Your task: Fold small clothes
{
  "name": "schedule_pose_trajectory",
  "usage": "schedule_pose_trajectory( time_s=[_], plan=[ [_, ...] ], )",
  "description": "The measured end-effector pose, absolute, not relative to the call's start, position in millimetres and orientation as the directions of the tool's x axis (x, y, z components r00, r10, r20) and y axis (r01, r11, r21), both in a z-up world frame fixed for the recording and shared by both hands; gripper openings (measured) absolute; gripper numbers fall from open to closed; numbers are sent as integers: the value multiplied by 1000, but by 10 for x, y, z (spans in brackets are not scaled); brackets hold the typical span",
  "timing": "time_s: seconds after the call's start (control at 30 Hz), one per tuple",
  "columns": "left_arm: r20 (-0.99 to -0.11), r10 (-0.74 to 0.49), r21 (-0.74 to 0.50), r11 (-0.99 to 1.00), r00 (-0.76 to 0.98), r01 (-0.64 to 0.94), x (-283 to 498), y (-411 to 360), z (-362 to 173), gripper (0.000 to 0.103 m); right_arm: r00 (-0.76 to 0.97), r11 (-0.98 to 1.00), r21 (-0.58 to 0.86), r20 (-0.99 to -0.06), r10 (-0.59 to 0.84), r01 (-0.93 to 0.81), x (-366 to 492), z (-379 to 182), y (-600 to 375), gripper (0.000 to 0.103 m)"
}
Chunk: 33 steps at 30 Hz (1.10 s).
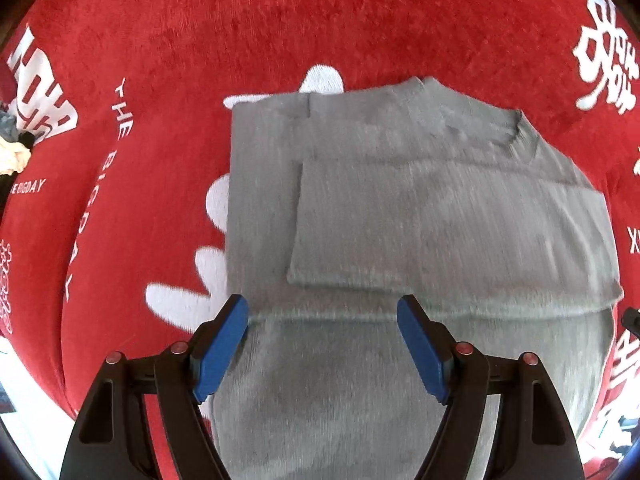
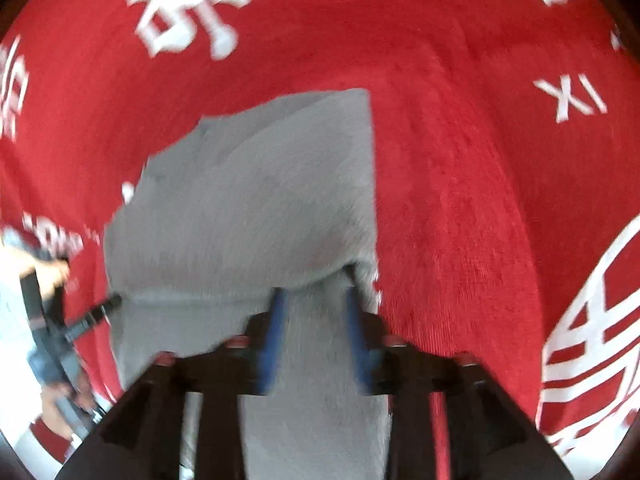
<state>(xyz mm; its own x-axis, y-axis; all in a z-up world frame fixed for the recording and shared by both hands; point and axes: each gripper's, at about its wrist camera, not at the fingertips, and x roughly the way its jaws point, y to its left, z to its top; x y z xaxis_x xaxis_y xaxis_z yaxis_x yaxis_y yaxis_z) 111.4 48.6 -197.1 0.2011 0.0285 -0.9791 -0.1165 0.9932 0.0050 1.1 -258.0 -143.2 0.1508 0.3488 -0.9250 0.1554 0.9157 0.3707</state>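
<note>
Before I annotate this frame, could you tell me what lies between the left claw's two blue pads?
Only the grey garment: the open left claw straddles its fabric and a horizontal fold edge, seen in the left wrist view.

Light even, soft, daylight-like; source direction cannot tell. Red cloth (image 1: pixel 320 20) bright, colours saturated, no glare. Shadows faint: thin dark line under folded sleeve edge on grey sweater (image 1: pixel 400 200).

Left wrist view fairly sharp near centre, slight streaking on knit; blue pads (image 1: pixel 220 352) crisp. White lettering bends hard toward rim, corners black from fisheye.

Right wrist view heavily motion-blurred: right gripper (image 2: pixel 316 320) smeared, sweater edges soft, white characters ghosted. Person at left edge (image 2: pixel 44 280) washed out, overexposed, indistinct.
</note>
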Motion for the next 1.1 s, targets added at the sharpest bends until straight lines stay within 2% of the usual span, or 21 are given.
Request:
schedule_pose_trajectory(
  time_s=[0.03,0.27,0.47,0.73,0.77,0.8,0.83,0.87,0.93,1.0,1.07,1.1],
  plan=[
    [-979,31,8,994,201,-113,1079,482,-1960,78,147,919,368,-926,348,140,-6,-1417,-2557,59],
    [-965,6,-48,979,263,-199,1299,839,-1851,78,154,924,355,-930,333,140,176,-1471,-2617,59],
    [-935,-269,-324,913,230,-247,1809,1381,-2129,78,219,863,444,-891,398,239,742,-1686,-2956,59],
    [-919,-342,-383,896,198,-227,2060,1427,-2353,78,168,758,568,-821,545,319,993,-2110,-3138,58],
    [-924,-328,-368,905,198,-215,2069,1408,-2348,78,171,764,561,-827,536,318,998,-2107,-3120,51],
    [-930,-310,-348,914,196,-209,2079,1401,-2340,65,163,770,553,-832,530,319,1009,-2102,-3107,41],
    [-941,-276,-314,929,196,-199,2089,1385,-2320,36,137,774,547,-835,533,318,1032,-2102,-3081,17],
    [-950,-245,-280,942,193,-186,2089,1387,-2299,27,140,776,551,-833,536,307,1050,-2060,-3062,16],
    [-946,-237,-280,941,219,-192,2047,1461,-2272,26,161,794,550,-835,526,259,1070,-1948,-3034,15],
    [-952,-203,-253,943,228,-218,1995,1584,-2298,26,139,841,489,-872,469,231,1058,-1939,-3054,13],
    [-944,-229,-288,923,236,-257,1957,1675,-2321,26,109,867,417,-909,403,273,1033,-2057,-3150,12],
    [-944,-227,-290,916,239,-276,1939,1694,-2301,26,119,850,432,-902,416,301,1014,-2080,-3200,12]
  ],
)
